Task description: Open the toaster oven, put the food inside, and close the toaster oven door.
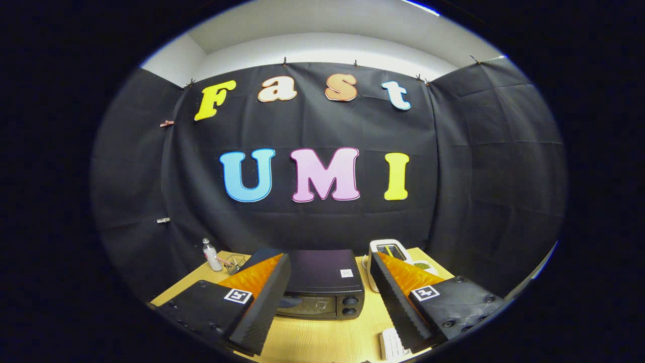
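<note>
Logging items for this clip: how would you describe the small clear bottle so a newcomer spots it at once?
Start at the black toaster oven on the wooden table, seen between the open gripper fingers. Look beyond the left finger to the table's far corner by the black cloth wall. The small clear bottle stands upright there beside a wire basket, taller and slimmer than anything near it.

Oven (322,287) left front hidden behind left finger (262,302) of hand-held gripper (330,307); door glass too dark to see inside. White device (388,249) partly behind right finger (398,307). Keyboard (392,345) cut off.
</note>
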The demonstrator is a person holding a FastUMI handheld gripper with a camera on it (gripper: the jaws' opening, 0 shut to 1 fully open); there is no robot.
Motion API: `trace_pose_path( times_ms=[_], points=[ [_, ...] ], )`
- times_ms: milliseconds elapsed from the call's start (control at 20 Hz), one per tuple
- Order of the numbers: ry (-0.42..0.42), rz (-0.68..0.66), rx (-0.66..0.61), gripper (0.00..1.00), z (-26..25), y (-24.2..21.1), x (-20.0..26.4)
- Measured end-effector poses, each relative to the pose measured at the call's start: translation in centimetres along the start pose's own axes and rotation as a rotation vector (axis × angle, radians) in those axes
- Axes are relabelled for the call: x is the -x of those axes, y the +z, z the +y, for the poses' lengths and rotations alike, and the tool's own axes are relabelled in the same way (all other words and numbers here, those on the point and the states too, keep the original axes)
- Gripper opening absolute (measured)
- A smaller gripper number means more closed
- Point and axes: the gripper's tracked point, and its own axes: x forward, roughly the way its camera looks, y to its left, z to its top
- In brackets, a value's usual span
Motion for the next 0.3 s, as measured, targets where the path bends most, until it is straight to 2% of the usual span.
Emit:
trace_pose_path(
  times_ms=[300],
  points=[
    [-0.018,0.013,-0.012,0.98,-0.63,-0.49,0.21]
  ],
)
